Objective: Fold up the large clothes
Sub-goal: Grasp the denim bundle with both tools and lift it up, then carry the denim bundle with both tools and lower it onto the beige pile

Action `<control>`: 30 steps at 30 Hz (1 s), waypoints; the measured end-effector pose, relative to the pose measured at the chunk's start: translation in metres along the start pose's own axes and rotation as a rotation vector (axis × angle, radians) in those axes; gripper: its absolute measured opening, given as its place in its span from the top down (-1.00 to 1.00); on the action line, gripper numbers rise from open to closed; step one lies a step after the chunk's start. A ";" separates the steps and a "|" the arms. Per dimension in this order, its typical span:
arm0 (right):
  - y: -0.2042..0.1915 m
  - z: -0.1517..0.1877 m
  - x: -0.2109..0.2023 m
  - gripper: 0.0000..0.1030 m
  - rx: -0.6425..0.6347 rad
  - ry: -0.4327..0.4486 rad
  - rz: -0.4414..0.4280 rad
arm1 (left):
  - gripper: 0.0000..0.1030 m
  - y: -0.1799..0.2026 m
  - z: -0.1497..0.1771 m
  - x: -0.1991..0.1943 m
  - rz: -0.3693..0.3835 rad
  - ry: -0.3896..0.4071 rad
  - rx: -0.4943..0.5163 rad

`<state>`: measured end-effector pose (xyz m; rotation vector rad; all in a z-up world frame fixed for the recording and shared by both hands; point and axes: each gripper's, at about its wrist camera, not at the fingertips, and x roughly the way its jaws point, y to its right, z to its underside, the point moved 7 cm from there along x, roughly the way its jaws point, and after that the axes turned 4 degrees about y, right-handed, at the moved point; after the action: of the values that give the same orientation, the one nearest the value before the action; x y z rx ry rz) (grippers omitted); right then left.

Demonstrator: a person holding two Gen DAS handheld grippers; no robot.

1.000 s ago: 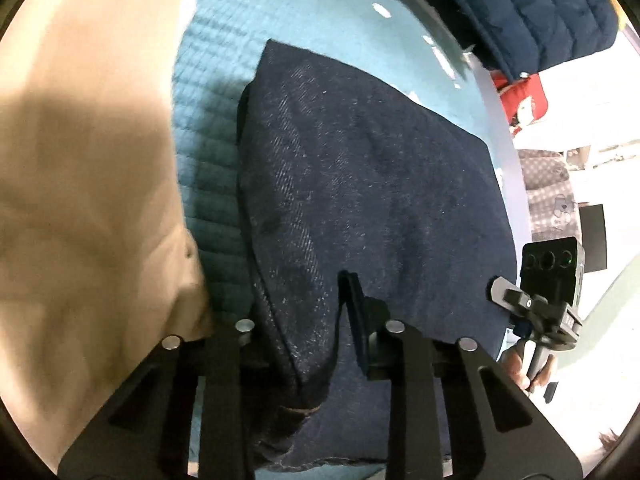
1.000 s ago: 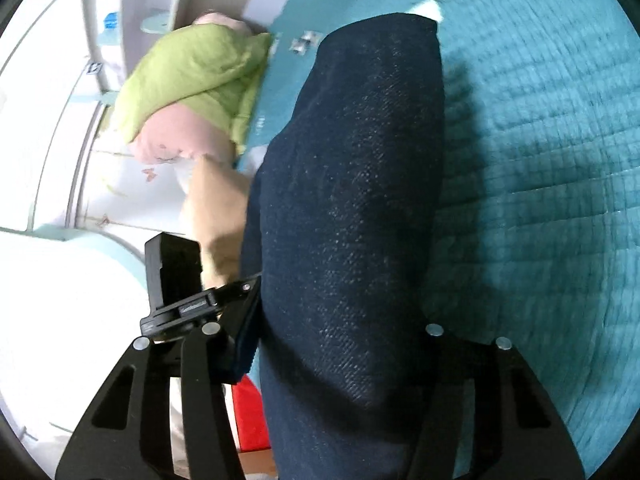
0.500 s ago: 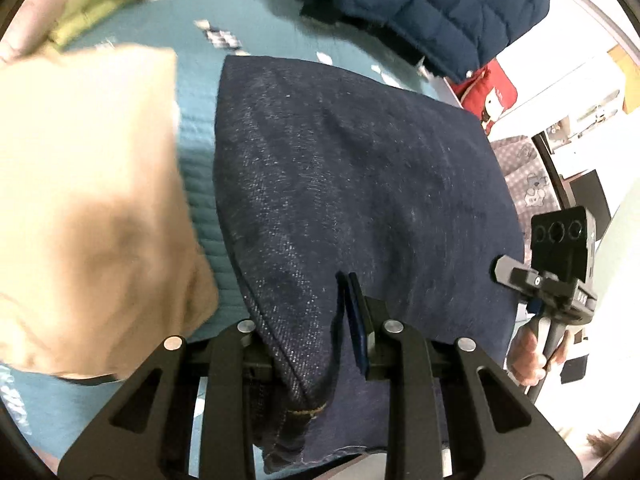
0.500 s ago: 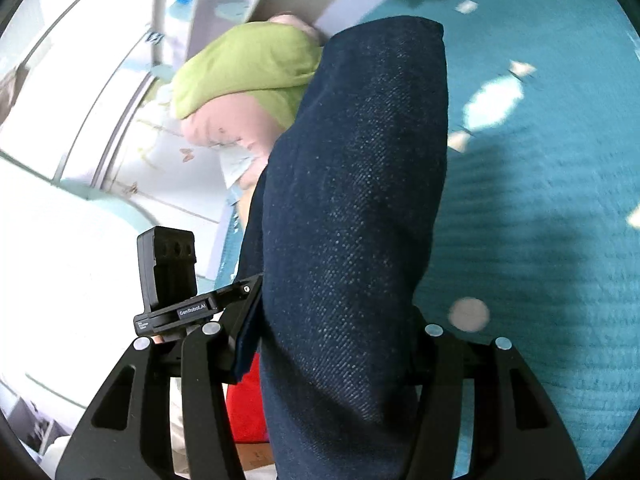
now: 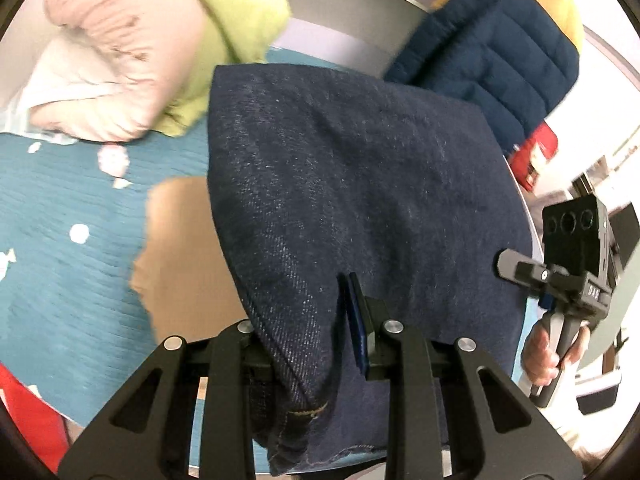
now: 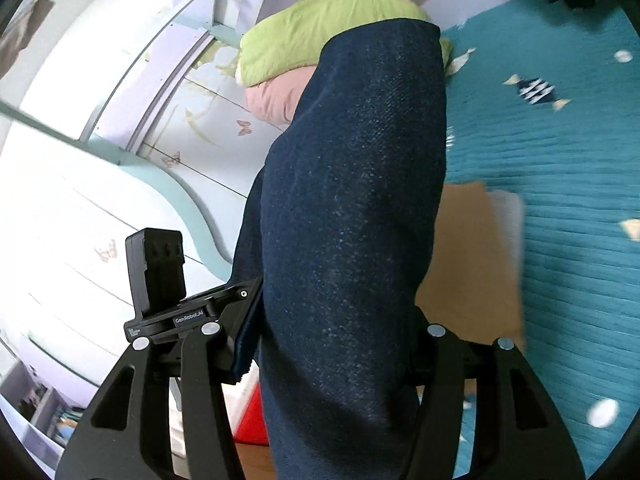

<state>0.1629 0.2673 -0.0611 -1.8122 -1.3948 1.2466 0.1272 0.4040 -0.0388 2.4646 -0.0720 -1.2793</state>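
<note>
**A:** What fills the two views?

**B:** Largest is a bed with a teal quilted bedspread [image 5: 60, 280] dotted with small pale shapes. Above it hangs the folded dark-blue denim garment [image 5: 360, 200], lifted clear of the bed and stretched between both tools. Beneath it on the bedspread lies a flat tan folded garment [image 6: 472, 264].

**A:** What else is on the bed?

**B:** At the far end, a lime-green and pink padded bundle [image 6: 320, 36], and a navy quilted puffer jacket [image 5: 500, 64] beside it.

**A:** And the tools?

**B:** The left hand-held gripper [image 5: 312, 336] is clenched on the denim's near corner, by the stitched hem. The right hand-held gripper [image 6: 332, 344] has a thick fold of denim between its fingers; its jaws are opening, yet the cloth fills the gap and seems gripped. From the left view, a person's hand [image 5: 548, 356] holds that gripper's handle.
</note>
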 end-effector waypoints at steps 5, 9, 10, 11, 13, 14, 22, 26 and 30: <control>0.009 -0.016 0.058 -0.07 0.018 -0.040 0.024 | 0.50 -0.050 -0.020 0.010 -0.067 -0.020 -0.039; 0.041 -0.018 0.091 -0.23 0.010 -0.068 0.136 | 0.50 -0.086 -0.023 0.045 -0.084 -0.067 -0.072; 0.055 -0.018 0.105 -0.30 0.025 -0.082 0.180 | 0.50 -0.099 -0.021 0.062 -0.090 -0.088 -0.115; 0.077 -0.018 0.122 -0.31 0.067 -0.099 0.252 | 0.50 -0.111 -0.018 0.077 -0.102 -0.112 -0.147; 0.108 -0.011 0.133 -0.32 0.106 -0.134 0.325 | 0.49 -0.134 -0.010 0.117 -0.191 -0.175 -0.163; 0.116 -0.011 0.136 -0.30 0.120 -0.138 0.329 | 0.43 -0.140 -0.007 0.128 -0.192 -0.183 -0.165; 0.091 -0.032 0.069 -0.62 -0.145 -0.042 0.557 | -0.19 -0.168 -0.018 0.098 -0.427 -0.087 -0.020; 0.045 -0.049 0.034 -0.68 -0.299 0.142 0.540 | -0.21 -0.161 -0.032 0.059 -0.558 0.046 0.059; 0.023 -0.030 0.076 -0.01 -0.448 0.037 0.578 | -0.07 -0.117 -0.026 0.061 -0.415 0.087 0.085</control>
<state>0.2029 0.3350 -0.0937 -2.6696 -1.2377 1.2107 0.1695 0.5080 -0.1122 2.6979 0.4377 -1.3444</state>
